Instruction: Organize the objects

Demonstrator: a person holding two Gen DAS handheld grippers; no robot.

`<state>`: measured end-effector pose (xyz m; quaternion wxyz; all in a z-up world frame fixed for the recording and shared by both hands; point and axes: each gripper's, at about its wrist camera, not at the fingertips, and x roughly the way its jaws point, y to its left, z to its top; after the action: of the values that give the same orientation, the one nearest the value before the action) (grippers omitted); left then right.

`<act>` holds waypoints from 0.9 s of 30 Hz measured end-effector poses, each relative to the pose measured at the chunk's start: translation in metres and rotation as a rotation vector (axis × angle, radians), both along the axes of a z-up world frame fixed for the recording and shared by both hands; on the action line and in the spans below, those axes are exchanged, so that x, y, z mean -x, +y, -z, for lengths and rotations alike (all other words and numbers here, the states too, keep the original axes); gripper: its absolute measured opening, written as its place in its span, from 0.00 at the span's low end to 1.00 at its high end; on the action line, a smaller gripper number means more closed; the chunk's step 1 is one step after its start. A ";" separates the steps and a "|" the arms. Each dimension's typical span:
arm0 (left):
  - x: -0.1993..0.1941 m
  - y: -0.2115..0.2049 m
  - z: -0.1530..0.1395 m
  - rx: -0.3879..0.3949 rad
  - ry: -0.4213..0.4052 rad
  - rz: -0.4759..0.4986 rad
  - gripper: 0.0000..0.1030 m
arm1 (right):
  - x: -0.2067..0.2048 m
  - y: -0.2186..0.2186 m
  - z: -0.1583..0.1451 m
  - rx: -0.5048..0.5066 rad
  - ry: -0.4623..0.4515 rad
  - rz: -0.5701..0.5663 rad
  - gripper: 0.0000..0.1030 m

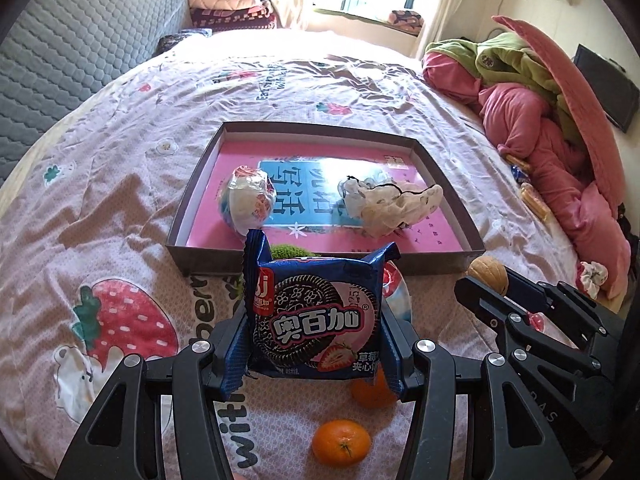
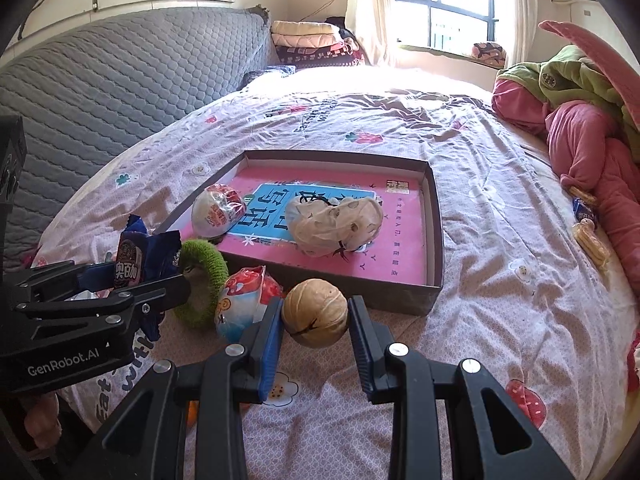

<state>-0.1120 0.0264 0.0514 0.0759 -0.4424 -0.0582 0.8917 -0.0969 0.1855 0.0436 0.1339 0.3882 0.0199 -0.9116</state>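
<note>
My left gripper (image 1: 316, 344) is shut on a blue cookie packet (image 1: 316, 320) and holds it above the bed, just in front of a shallow dark box (image 1: 320, 258) with a pink floor. In the box lie a round wrapped snack (image 1: 248, 200) and a crumpled pale bag (image 1: 392, 204). My right gripper (image 2: 316, 336) is shut on a tan walnut (image 2: 314, 312), held near the box's front wall (image 2: 360, 296). The left gripper (image 2: 120, 300) with the packet (image 2: 132, 264) shows at the left of the right wrist view.
On the bedspread lie a green fuzzy ring (image 2: 202, 280), a second wrapped round snack (image 2: 244, 304) and two oranges (image 1: 340, 442) (image 1: 370, 390). Pink and green bedding (image 1: 560, 120) is piled at the right, with small snacks (image 2: 592, 236) beside it. A grey headboard (image 2: 100, 92) stands left.
</note>
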 end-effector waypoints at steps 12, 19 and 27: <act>0.004 -0.001 -0.004 -0.009 0.019 -0.008 0.55 | 0.002 -0.001 -0.010 0.000 0.042 0.000 0.32; 0.004 -0.002 -0.006 -0.005 0.030 -0.011 0.55 | 0.000 -0.004 -0.014 0.003 0.061 -0.007 0.32; 0.003 0.000 -0.009 0.011 0.056 -0.007 0.55 | 0.002 -0.002 -0.014 0.008 0.065 0.000 0.32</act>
<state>-0.1150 0.0268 0.0606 0.0720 -0.4175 -0.0527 0.9043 -0.0988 0.1834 0.0576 0.1344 0.3579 0.0206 -0.9238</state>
